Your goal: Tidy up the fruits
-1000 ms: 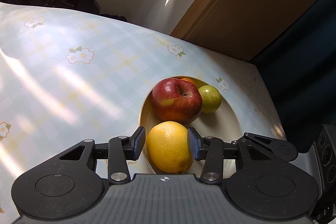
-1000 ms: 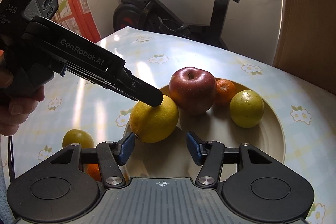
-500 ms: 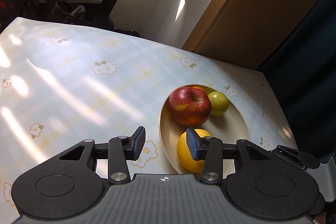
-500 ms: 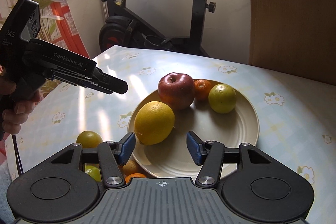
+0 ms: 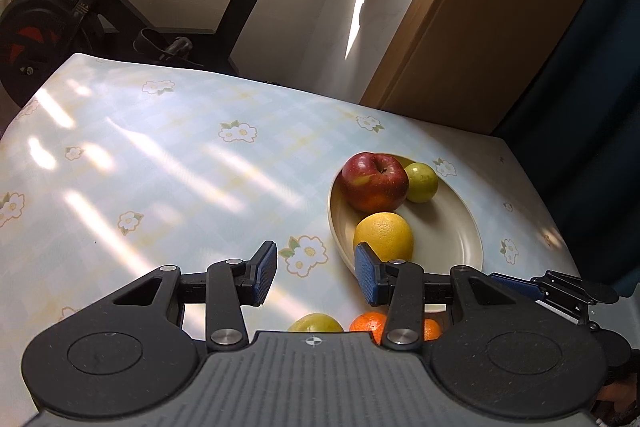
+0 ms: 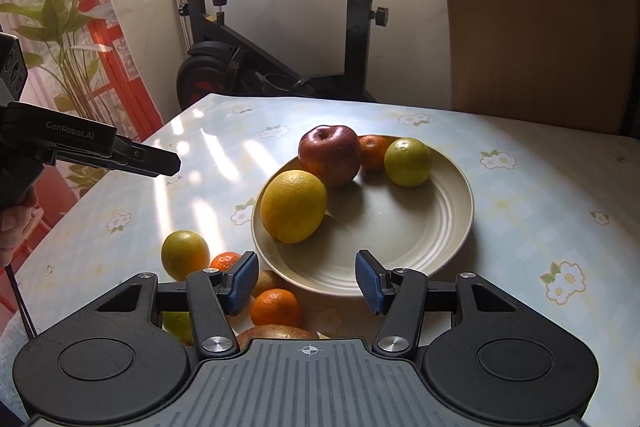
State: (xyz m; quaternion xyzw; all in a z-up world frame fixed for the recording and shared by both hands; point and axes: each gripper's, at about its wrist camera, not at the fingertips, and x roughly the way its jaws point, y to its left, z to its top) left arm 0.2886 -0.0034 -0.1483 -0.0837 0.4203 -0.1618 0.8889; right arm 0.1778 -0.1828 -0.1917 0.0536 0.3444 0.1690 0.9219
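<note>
A cream plate [image 6: 408,247] [image 5: 452,239] on the flowered table holds a large yellow citrus [image 6: 293,206] [image 5: 383,235], a red apple [image 6: 330,155] [image 5: 374,181], a small orange [image 6: 373,151] and a green fruit [image 6: 408,161] [image 5: 421,183]. Loose fruit lies on the table near the plate: a green-yellow fruit [image 6: 185,254] [image 5: 316,323] and small oranges [image 6: 276,307] [image 5: 370,323]. My left gripper [image 5: 316,273] is open and empty, left of the plate. My right gripper [image 6: 306,279] is open and empty at the plate's near rim.
An exercise bike [image 6: 280,39] stands behind the table's far edge. A wooden panel [image 6: 536,11] is at the back right and a plant [image 6: 60,27] by the window at left. The table [image 5: 160,167] is sunlit.
My left gripper let go of the yellow citrus on the plate and pulled back to the left. My right gripper drew back, so the loose fruit near the plate came into view.
</note>
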